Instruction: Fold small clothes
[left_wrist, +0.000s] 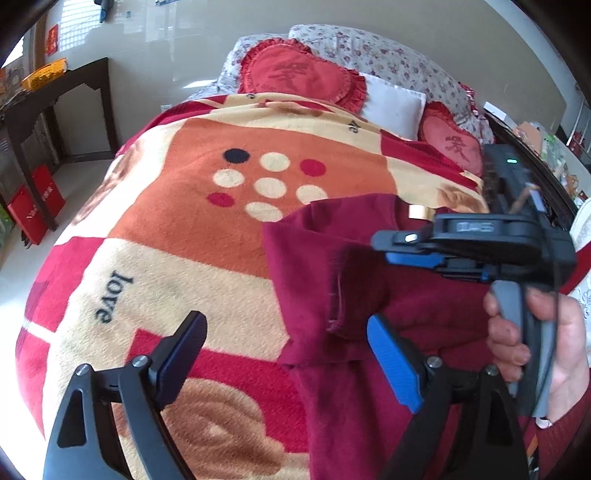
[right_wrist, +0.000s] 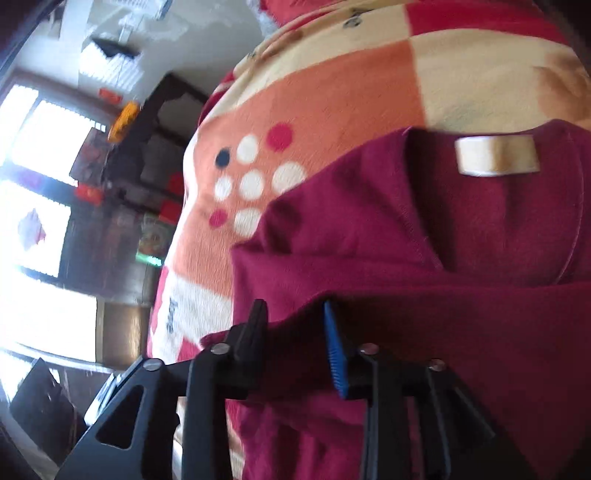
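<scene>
A dark red fleece top (left_wrist: 369, 295) lies on the patterned blanket (left_wrist: 184, 240), partly folded, with a cream neck label (right_wrist: 496, 155). My left gripper (left_wrist: 288, 332) is open above the top's left edge and holds nothing. My right gripper (right_wrist: 295, 314) has a fold of the red top (right_wrist: 406, 277) between its fingers, jaws narrowly apart around the cloth. In the left wrist view the right gripper (left_wrist: 402, 247) is held over the top by a hand (left_wrist: 535, 343).
The blanket covers a bed with red heart cushions (left_wrist: 299, 74) and a white pillow (left_wrist: 395, 103) at the head. A dark wooden table (left_wrist: 55, 96) stands left of the bed, with red bags (left_wrist: 33, 203) on the floor.
</scene>
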